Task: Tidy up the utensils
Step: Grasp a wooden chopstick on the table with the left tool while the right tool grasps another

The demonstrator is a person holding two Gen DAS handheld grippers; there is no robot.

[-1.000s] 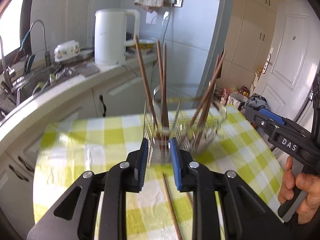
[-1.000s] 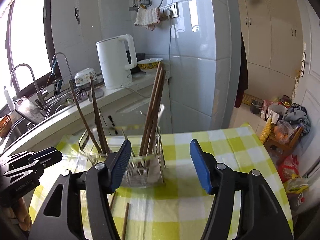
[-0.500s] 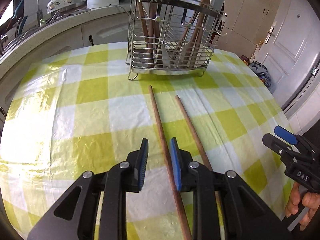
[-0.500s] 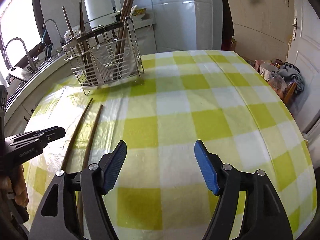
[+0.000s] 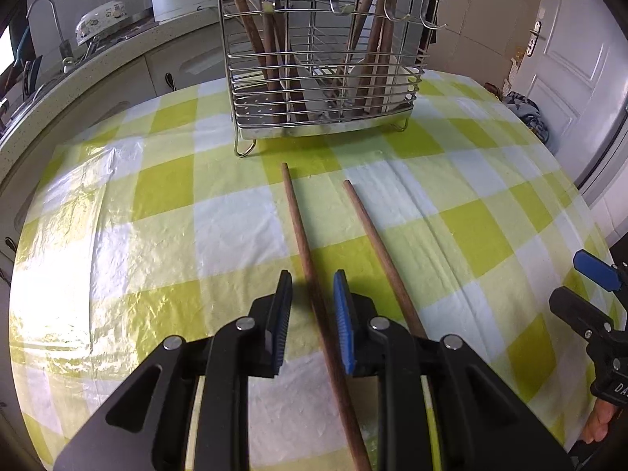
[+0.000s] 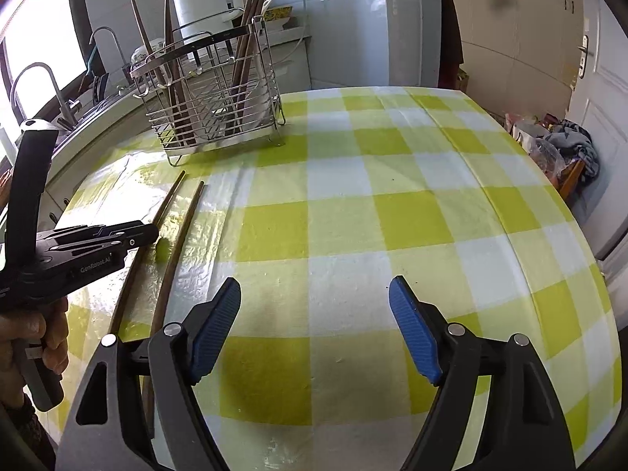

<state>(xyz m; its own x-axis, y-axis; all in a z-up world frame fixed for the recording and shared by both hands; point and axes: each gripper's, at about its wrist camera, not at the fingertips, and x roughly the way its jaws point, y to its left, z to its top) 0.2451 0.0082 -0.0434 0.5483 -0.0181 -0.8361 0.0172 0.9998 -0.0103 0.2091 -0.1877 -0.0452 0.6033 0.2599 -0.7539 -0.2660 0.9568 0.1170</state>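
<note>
Two brown wooden chopsticks lie side by side on the yellow-checked tablecloth [image 6: 392,196], the left chopstick [image 5: 298,227] and the right chopstick [image 5: 373,235], both pointing at the wire utensil rack [image 5: 322,78]. Several more chopsticks stand in the rack. My left gripper [image 5: 312,278] is low over the cloth and straddles the left chopstick; its jaws are closing, with a small gap still showing beside the stick. My right gripper [image 6: 314,282] hovers over bare cloth to the right, its jaws opening wide with nothing between them. From the right wrist view, the left gripper [image 6: 145,233] sits over the chopsticks [image 6: 188,216].
The rack [image 6: 212,117] stands at the table's far left side. Behind it run a counter with a white kettle [image 6: 204,0] and a sink tap [image 6: 35,78]. A white door [image 5: 569,78] and bags on the floor [image 6: 557,145] lie beyond the table's right edge.
Both grippers have dropped from rack height down to the tablecloth. The left one now straddles the left chopstick with narrower jaws. The right one's jaws have spread wider.
</note>
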